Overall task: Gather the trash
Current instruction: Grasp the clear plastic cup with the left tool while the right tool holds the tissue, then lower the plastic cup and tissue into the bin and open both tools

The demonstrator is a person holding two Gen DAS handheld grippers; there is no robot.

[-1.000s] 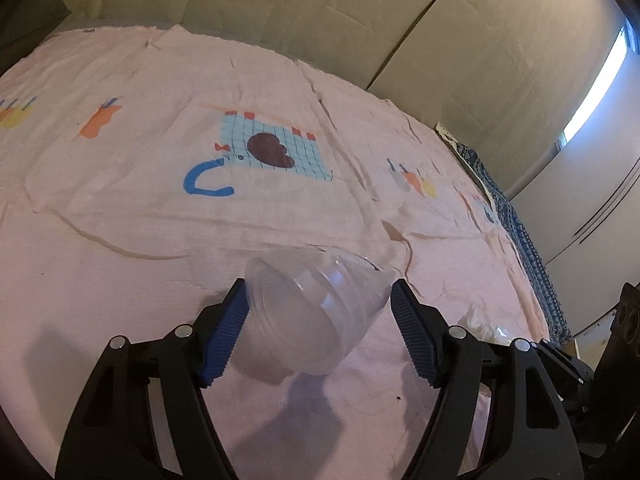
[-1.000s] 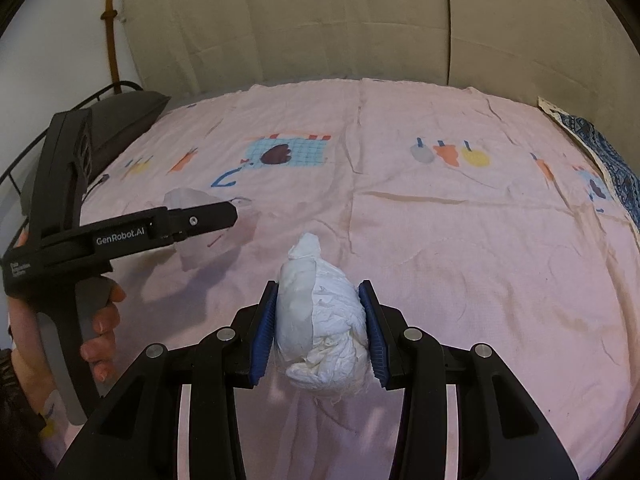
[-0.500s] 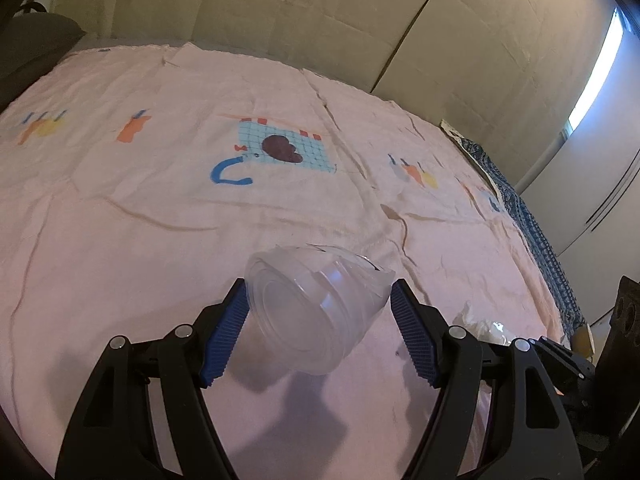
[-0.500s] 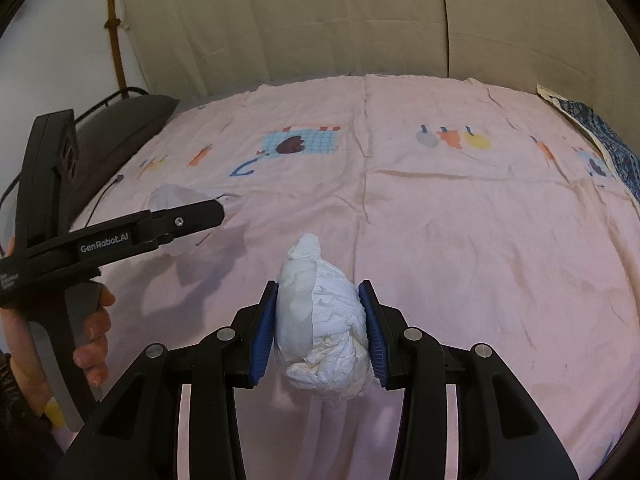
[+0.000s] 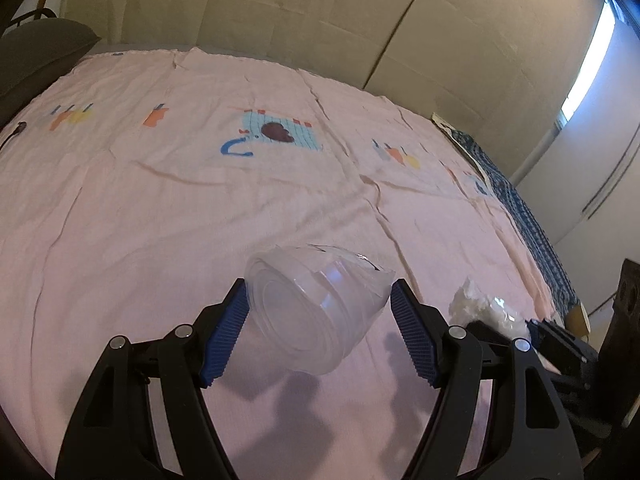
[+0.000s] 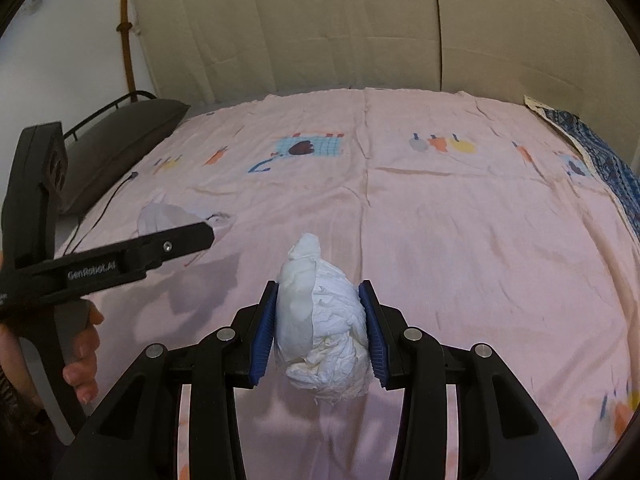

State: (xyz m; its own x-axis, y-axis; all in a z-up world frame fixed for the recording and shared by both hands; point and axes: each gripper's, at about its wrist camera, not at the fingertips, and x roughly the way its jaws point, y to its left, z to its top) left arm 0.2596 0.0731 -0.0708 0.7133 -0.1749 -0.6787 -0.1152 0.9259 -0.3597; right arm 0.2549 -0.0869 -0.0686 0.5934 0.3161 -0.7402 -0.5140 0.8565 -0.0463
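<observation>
- Left gripper (image 5: 318,320) clamped on a clear cup (image 5: 316,308), tilted, above the pink sheet (image 5: 160,220).
- Right gripper (image 6: 318,328) clamped on a tissue wad (image 6: 324,328).

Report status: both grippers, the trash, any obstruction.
Left gripper shut on clear plastic cup. Right gripper shut on crumpled tissue wad. Both above pink bedsheet. No obstruction visible.

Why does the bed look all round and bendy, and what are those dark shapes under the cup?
Both wrist views use fisheye lenses, so the pink sheet bulges and the corners go black. In the left wrist view, the dark shapes are shadows that the left tool and clear cup cast on the sheet; the window glares white. In the right wrist view, the right tool holding crumpled tissue looks sharp.
</observation>
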